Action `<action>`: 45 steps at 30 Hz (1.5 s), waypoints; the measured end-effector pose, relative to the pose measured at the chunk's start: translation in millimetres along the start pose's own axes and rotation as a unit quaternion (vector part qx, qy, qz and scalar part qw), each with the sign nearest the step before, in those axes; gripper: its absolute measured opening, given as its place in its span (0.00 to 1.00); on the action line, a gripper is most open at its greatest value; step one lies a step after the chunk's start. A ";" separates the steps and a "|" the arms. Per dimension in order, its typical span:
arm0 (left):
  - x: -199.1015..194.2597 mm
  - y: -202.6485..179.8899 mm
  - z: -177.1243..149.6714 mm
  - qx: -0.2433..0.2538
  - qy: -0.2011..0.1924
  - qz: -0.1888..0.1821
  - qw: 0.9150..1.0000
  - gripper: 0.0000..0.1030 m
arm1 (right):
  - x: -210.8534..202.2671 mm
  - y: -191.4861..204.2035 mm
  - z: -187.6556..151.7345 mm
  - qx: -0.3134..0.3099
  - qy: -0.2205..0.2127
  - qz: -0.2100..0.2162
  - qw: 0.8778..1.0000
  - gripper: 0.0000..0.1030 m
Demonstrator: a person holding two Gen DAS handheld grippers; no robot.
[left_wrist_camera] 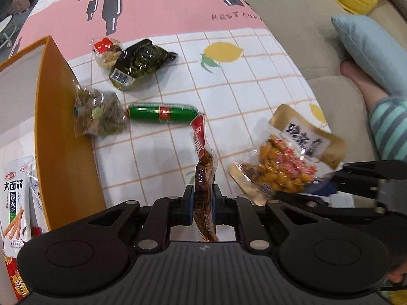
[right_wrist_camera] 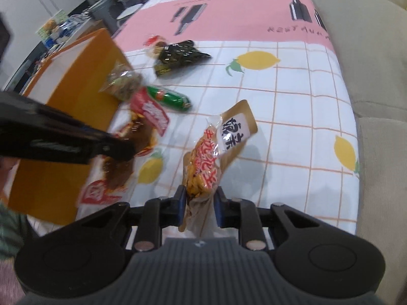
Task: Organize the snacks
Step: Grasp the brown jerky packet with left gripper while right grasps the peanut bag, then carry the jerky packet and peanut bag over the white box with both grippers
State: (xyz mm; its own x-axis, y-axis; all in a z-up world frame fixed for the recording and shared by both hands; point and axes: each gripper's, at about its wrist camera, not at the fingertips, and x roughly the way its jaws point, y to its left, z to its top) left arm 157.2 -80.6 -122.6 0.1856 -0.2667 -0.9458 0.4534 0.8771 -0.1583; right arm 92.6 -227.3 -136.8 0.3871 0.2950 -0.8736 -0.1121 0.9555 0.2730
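Observation:
My left gripper (left_wrist_camera: 203, 195) is shut on a red and brown snack packet (left_wrist_camera: 203, 152) that hangs above the tablecloth. Seen from the right wrist, that packet (right_wrist_camera: 150, 117) dangles beside the orange box (right_wrist_camera: 76, 89), with the left gripper (right_wrist_camera: 122, 150) coming in from the left. My right gripper (right_wrist_camera: 199, 198) is shut on a gold pouch of yellow and red snacks (right_wrist_camera: 203, 162), lifted off the cloth. The same pouch (left_wrist_camera: 285, 167) and the right gripper (left_wrist_camera: 333, 178) show at the right of the left wrist view.
On the cloth lie a green sausage (left_wrist_camera: 162, 113), a dark green packet (left_wrist_camera: 140, 62), a small red-topped packet (left_wrist_camera: 106, 50) and a clear bag of greenish snacks (left_wrist_camera: 99, 114) against the orange box (left_wrist_camera: 63, 139), which holds white packets (left_wrist_camera: 15, 198). A sofa, a blue cushion (left_wrist_camera: 368, 50) and a person's foot (left_wrist_camera: 356, 76) are on the right.

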 end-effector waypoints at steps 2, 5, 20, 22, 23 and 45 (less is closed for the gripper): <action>1.7 -1.4 -4.1 0.001 0.004 0.002 1.000 0.13 | -7.3 4.7 -7.6 -0.004 0.002 0.006 1.000 0.19; 0.2 -0.5 -5.6 -0.003 -0.001 0.004 1.000 0.13 | -7.4 8.0 -15.9 0.004 0.013 0.017 1.000 0.19; 17.6 5.1 -14.2 -0.015 0.020 0.018 1.000 0.19 | -11.9 3.4 -8.0 0.029 -0.029 0.046 0.998 0.17; 11.1 4.9 -15.4 -0.017 0.007 0.020 1.000 0.19 | -13.2 4.0 -7.6 0.028 -0.033 0.044 0.998 0.17; 7.5 4.8 -15.5 -0.018 0.001 0.022 1.000 0.19 | -14.9 4.6 -7.2 0.027 -0.038 0.041 0.998 0.17; -128.8 36.8 -4.1 -0.040 -0.124 0.016 0.991 0.18 | -74.6 45.8 27.5 0.018 -0.135 0.083 0.987 0.17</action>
State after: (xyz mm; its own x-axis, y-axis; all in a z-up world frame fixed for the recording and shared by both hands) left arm 146.4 -12.3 -7.8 0.4126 -0.3194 -0.8531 0.3742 0.9133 -0.1609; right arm 83.8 -205.8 -48.1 0.5968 0.4295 -0.6777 -0.1631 0.8920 0.4217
